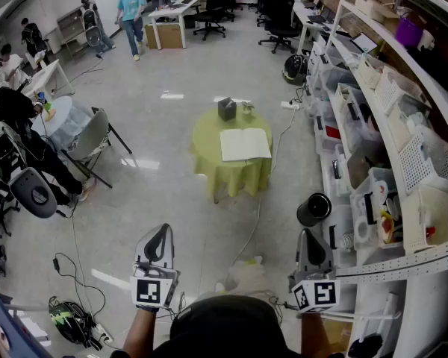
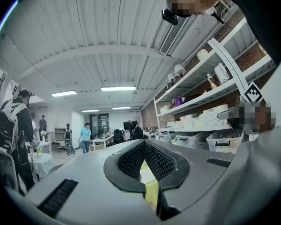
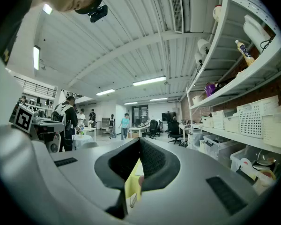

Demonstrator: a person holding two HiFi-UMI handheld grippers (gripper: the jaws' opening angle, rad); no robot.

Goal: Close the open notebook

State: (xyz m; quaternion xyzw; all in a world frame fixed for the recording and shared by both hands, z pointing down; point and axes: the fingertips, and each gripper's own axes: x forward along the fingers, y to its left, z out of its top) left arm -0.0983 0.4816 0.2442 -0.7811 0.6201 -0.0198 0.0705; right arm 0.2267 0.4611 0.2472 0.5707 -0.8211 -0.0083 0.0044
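Note:
The open notebook lies flat with white pages up on a small round table draped in yellow-green cloth, well ahead of me across bare floor. Beside it on the table stand a dark box and a small plant. My left gripper and right gripper are held low near my body, far from the table, both pointing level toward it. Each has its jaws shut with nothing between them. In the left gripper view only a sliver of the yellow cloth shows below the jaws, as in the right gripper view.
Shelving with white bins and baskets runs along the right side. A black cylinder stands at its foot. A cable trails over the floor toward the table. A grey chair and seated people are at the left; one person walks far off.

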